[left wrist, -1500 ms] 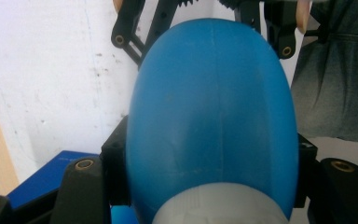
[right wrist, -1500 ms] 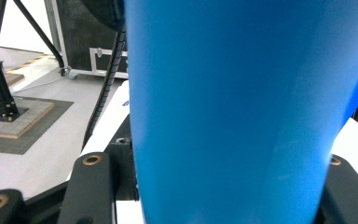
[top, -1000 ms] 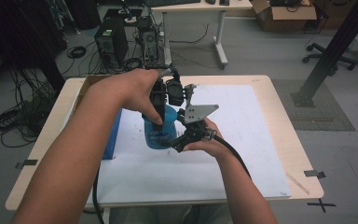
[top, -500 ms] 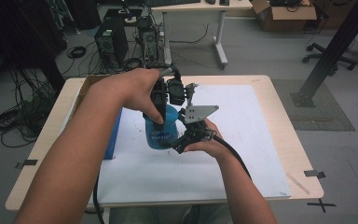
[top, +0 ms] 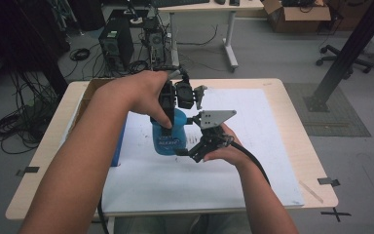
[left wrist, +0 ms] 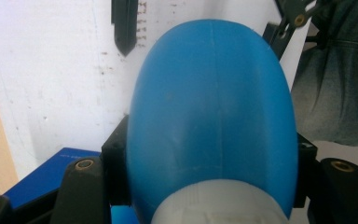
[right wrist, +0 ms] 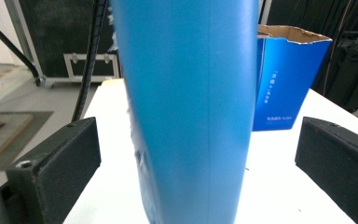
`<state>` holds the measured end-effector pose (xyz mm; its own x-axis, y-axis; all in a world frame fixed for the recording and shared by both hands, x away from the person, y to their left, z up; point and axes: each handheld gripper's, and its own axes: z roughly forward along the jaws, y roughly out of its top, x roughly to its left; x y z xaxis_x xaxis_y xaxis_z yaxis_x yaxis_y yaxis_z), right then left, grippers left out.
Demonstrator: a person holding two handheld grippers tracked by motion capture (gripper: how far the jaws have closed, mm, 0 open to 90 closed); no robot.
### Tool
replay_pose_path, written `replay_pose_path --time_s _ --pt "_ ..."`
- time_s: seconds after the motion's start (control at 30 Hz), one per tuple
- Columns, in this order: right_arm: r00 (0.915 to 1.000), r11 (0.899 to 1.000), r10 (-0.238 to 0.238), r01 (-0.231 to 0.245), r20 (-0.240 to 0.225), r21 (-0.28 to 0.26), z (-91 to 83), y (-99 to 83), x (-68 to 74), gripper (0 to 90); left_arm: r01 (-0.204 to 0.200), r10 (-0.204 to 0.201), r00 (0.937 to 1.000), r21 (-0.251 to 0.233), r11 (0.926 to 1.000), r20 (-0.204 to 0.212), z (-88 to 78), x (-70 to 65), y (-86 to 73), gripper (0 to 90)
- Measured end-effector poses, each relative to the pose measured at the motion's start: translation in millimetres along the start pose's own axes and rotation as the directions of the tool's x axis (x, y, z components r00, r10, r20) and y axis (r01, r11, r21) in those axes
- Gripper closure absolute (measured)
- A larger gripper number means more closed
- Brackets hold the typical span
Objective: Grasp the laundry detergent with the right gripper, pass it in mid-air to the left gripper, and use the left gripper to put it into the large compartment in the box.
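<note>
Holding the blue bottle [top: 168,139] near its top, my left tongs [top: 168,114] come down from above and clamp just below the white neck; in the left gripper view the black jaws press on both flanks of the bottle [left wrist: 212,121], so this grip carries it and keeps it upright on the white sheet [top: 253,107]. My right tongs [top: 187,152] sit low at the bottle's base, approaching from the side. Their jaws have just been opening: in the right gripper view the bottle's wall [right wrist: 191,112] stands between them with clear gaps to either pad, so nothing there is gripped. I judge the lower tongs have let go so the upper ones alone steady the bottle. It stands near the middle of the tabletop [top: 297,141], on the sheet. Behind it, at the sheet's left edge, stands a blue carton [right wrist: 286,84] with its top open, apart from the bottle, likely its packaging.
</note>
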<state>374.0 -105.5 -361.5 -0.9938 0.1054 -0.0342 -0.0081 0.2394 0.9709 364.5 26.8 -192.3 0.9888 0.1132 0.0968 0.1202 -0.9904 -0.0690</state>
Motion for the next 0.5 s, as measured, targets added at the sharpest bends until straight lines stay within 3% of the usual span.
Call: replay_pose_path --time_s 0.33,0.5 --pt "0.9992 0.996 -0.031 0.029 0.025 0.086 -40.1 3.3 -2.0 0.0 0.029 -0.029 0.9996 -0.003 0.9996 -0.003 -0.6 3.2 4.0 38.4" --pt "0.9980 0.991 -0.033 0.026 0.055 0.133 -69.3 4.4 -4.4 0.0 0.054 -0.054 0.9985 0.011 0.9985 -0.003 -0.1 3.9 6.6 38.4"
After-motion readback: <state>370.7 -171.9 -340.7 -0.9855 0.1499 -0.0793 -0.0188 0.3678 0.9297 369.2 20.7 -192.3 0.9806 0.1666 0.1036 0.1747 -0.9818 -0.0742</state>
